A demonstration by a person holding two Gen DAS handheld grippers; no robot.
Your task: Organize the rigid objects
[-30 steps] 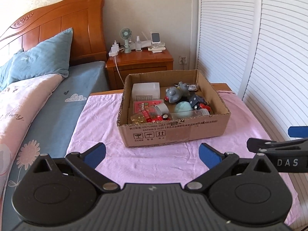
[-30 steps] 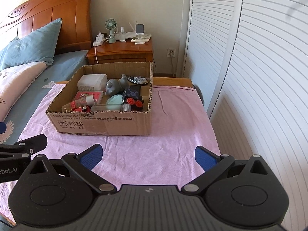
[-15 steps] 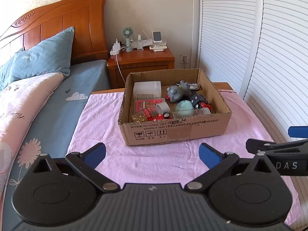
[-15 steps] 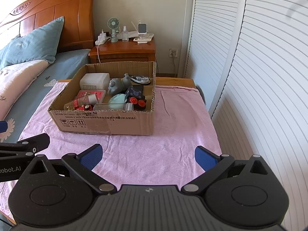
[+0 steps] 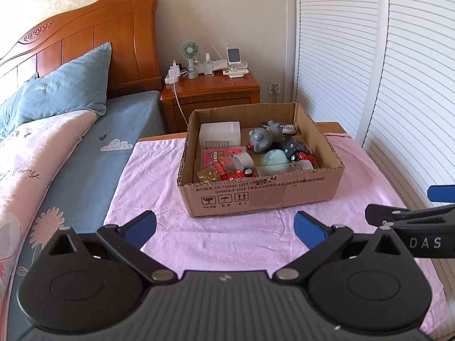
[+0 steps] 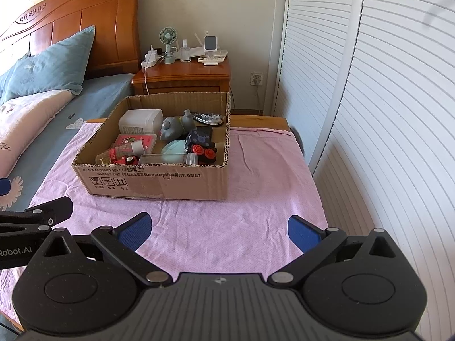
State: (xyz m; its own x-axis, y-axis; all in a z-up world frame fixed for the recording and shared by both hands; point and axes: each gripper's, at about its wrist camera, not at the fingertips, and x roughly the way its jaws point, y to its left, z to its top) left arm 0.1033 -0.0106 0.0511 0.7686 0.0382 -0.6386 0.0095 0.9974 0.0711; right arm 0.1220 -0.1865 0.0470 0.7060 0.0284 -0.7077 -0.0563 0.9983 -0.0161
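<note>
**Both grippers wide and empty short of the box**

I had the left gripper (image 5: 224, 228) hovering over the near part of the pink cloth (image 5: 227, 238), its jaws spread wide with nothing between the blue pads. The right gripper (image 6: 219, 231) hung just beside it, jaws equally wide and empty; each one's black arm showed at the edge of the other's view.

The cardboard box (image 5: 264, 196) sat on the cloth toward the far edge of the surface, closer to the far left corner in the right wrist view, with bare cloth between it and both grippers. Inside, I saw a white plastic container (image 5: 219, 137) at the far left corner, a grey toy figure (image 5: 263, 139) lying beside it, and a black-and-silver item (image 6: 209, 118) against the far wall. A pale green round object (image 5: 274, 159) lay toward the near wall, with a black block with red knobs (image 6: 203, 149) near the right wall. A red packet (image 5: 220, 156), a small bottle lying on its side (image 6: 125, 152) and a clear jar on its side (image 6: 170, 159) filled the near left part.

Beyond the surface stood a wooden nightstand (image 5: 216, 91) carrying a small fan (image 5: 190, 54); the bed (image 5: 71, 156) ran along the left edge
</note>
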